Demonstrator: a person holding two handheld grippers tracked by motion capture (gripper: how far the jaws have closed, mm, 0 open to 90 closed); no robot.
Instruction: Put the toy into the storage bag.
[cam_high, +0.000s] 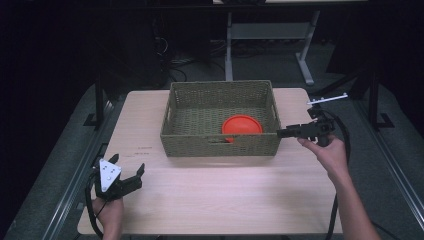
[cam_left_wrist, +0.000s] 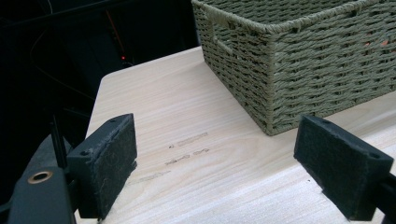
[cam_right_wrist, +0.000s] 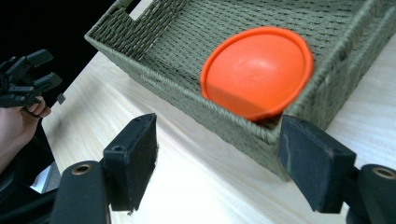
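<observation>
A woven olive-green basket (cam_high: 220, 86) stands at the middle back of the light wooden table (cam_high: 225, 200). An orange bowl (cam_high: 242, 125) lies tilted inside it against the front wall, near the right corner. My right gripper (cam_high: 281, 133) is held level just right of the basket's front right corner. In the right gripper view its jaws (cam_right_wrist: 217, 154) stand open with nothing pressed between the pads, facing the basket (cam_right_wrist: 154, 65) and the bowl (cam_right_wrist: 257, 70). My left gripper (cam_high: 128, 163) rests open near the table's front left, and the basket's corner (cam_left_wrist: 308, 70) lies ahead of its jaws (cam_left_wrist: 215, 158).
Faint pencil-like marks (cam_left_wrist: 187, 149) show on the tabletop in front of the left gripper. Dark floor, cables and a white table frame (cam_high: 270, 35) lie beyond the far edge. The left hand and its gripper (cam_right_wrist: 28, 74) appear far off in the right gripper view.
</observation>
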